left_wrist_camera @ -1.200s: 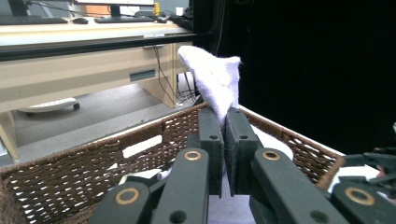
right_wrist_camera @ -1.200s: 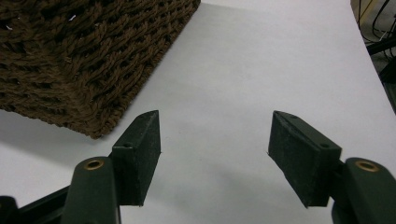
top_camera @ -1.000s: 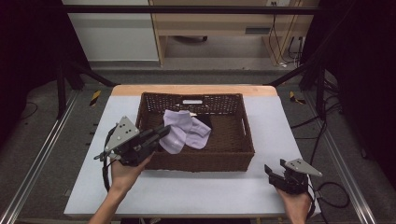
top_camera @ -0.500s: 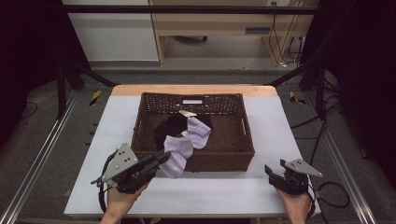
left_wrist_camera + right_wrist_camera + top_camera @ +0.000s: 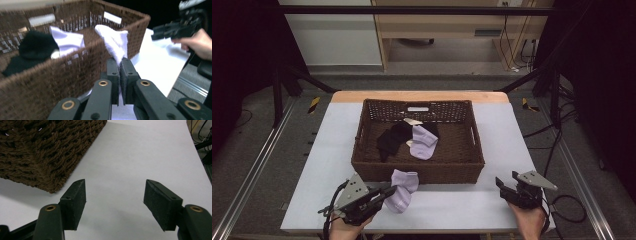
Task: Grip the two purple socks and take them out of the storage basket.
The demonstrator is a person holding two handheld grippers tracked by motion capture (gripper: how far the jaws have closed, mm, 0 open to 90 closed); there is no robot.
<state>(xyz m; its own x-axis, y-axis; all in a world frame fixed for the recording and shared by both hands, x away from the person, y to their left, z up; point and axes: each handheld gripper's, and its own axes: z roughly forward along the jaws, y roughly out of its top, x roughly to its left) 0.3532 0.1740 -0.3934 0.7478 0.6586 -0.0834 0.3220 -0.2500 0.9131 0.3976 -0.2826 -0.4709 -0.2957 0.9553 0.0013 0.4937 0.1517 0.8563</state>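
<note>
A lilac sock (image 5: 401,189) hangs over the front wall of the brown wicker basket (image 5: 462,170) and reaches the white table. My left gripper (image 5: 384,194) is shut on its lower end, low at the front left of the table. In the left gripper view the sock (image 5: 113,42) rises pale from between the closed jaws, draped on the basket rim (image 5: 82,51). Inside the basket lie a second lilac sock (image 5: 424,141) and a black sock (image 5: 391,139). My right gripper (image 5: 507,188) stands open at the front right, and in its own view nothing lies between its fingers (image 5: 75,202).
A small beige tag or cloth (image 5: 413,121) lies at the back of the basket. The white table top (image 5: 507,145) has free room on both sides of the basket. The basket's near corner (image 5: 47,157) sits left of my right gripper. Metal frame rails run beside the table.
My left gripper has drawn the lilac sock out of the basket, toward the front edge and downward; the sock now drapes over the front wall. The right gripper has stayed still.
</note>
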